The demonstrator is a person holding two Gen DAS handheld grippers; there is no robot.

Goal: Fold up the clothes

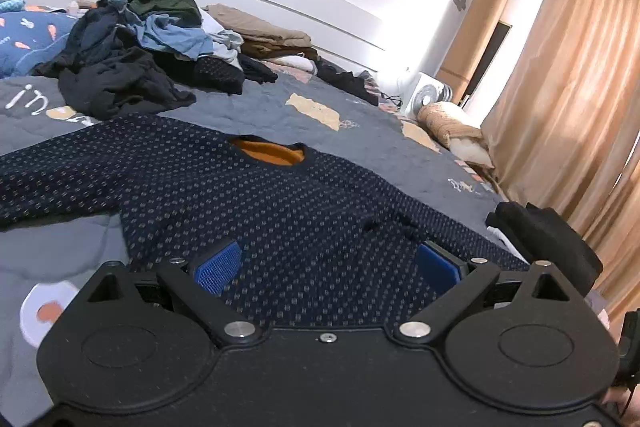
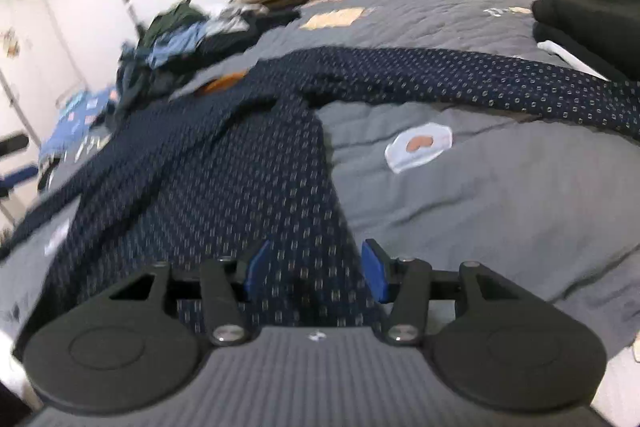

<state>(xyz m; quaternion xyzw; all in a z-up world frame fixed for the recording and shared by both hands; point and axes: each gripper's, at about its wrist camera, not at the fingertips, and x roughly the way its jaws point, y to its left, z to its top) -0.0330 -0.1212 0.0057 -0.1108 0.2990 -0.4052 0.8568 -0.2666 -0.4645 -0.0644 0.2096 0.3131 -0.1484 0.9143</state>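
A navy dotted sweater (image 1: 248, 203) with an orange inner collar (image 1: 267, 153) lies spread flat on the grey bedspread (image 1: 360, 123). My left gripper (image 1: 329, 265) hovers over its lower body, open wide, with the blue pads apart and nothing pinched. In the blurred right wrist view the sweater (image 2: 248, 179) runs up from the camera, one sleeve (image 2: 480, 83) stretched to the right. There, my right gripper (image 2: 315, 273) is half open at the sweater's near edge. Fabric lies between its blue pads, which stand clearly apart.
A heap of unfolded clothes (image 1: 132, 47) and a folded beige stack (image 1: 260, 31) sit near the headboard. A folded black garment (image 1: 548, 239) lies at the bed's right edge, near the sleeve. A fan (image 1: 428, 95), a pillow (image 1: 448, 123) and curtains (image 1: 560, 67) stand beyond.
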